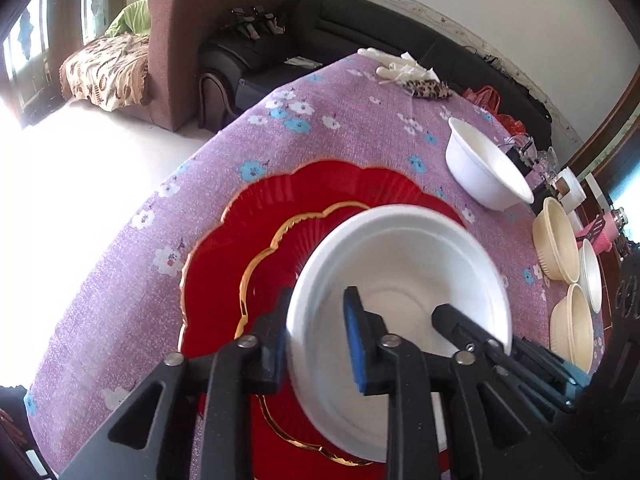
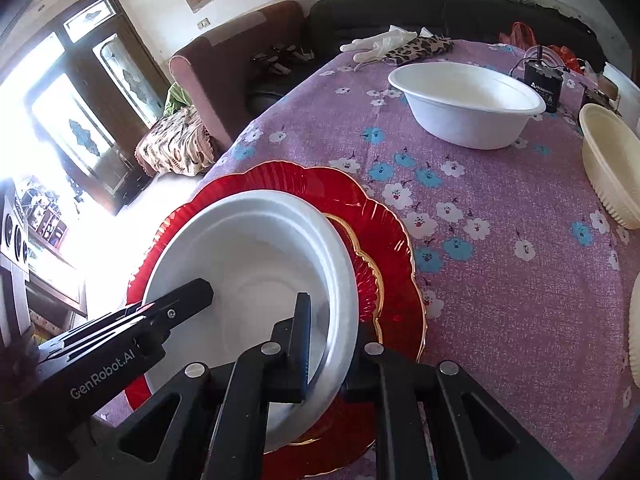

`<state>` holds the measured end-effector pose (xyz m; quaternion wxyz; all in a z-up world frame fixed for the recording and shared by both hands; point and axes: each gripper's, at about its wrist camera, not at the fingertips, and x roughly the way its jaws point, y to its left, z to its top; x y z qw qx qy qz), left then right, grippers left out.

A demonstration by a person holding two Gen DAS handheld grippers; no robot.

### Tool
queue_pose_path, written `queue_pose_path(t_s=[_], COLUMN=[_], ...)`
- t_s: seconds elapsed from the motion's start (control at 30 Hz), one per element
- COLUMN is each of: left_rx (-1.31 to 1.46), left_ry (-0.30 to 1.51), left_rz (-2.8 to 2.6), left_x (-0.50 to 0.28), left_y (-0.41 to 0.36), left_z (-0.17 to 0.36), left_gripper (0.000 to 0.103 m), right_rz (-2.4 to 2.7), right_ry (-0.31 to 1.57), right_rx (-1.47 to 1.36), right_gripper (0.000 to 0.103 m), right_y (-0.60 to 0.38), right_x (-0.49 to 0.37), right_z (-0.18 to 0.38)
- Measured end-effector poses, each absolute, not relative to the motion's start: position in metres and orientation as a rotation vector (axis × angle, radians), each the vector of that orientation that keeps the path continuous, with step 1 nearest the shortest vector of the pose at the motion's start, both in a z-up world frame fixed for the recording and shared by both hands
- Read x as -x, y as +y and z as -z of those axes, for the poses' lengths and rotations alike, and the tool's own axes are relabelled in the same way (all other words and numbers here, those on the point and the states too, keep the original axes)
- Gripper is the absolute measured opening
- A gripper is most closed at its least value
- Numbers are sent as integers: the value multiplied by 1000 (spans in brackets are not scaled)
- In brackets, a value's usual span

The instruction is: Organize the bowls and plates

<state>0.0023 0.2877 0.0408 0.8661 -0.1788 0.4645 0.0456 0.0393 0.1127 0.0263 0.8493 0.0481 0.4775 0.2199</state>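
The round white foam bowl (image 1: 400, 276) is set on the scalloped red gold-rimmed plate (image 1: 256, 216), its rim straddled by the loosened left gripper (image 1: 316, 344) and clamped by the right gripper (image 2: 332, 344); bare purple floral tablecloth (image 2: 500, 264) is seen beside it.

The white bowl (image 1: 400, 272) hides most of the red plates' (image 1: 248, 216) centres. Right wrist view: a cream bowl (image 2: 612, 168) is cut off at the right edge.

Bowl (image 1: 400, 276) on stacked plates (image 1: 256, 216); second bowl (image 1: 480, 168) behind — well apart.
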Motion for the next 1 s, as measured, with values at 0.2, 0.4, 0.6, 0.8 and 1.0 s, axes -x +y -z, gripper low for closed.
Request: queue_pose_path(t_s=[0.2,0.4,0.6,0.8,1.0], left_rx=[447,440,384,260,128], left_ry=[864,783,686,544,388], left_rz=[-102,-127,-145,-206,-291], left_x=[12,35,62,99,132], left_y=[305,307,291,261,216], left_z=[-60,-81,-106,-136,-162], left_gripper=[65,65,67,80,103], right_rz=[-445,-454,-449,-427,-378], right_ry=[962,877,809,743,663], right_rx=[-90,-127,-83,-99,-110], right_gripper=[22,35,59,59,59], right_y=[118,109,106,82,39], right_x=[-38,-28,-14,7,38], right_z=[-29,-49,-68,-84,-99])
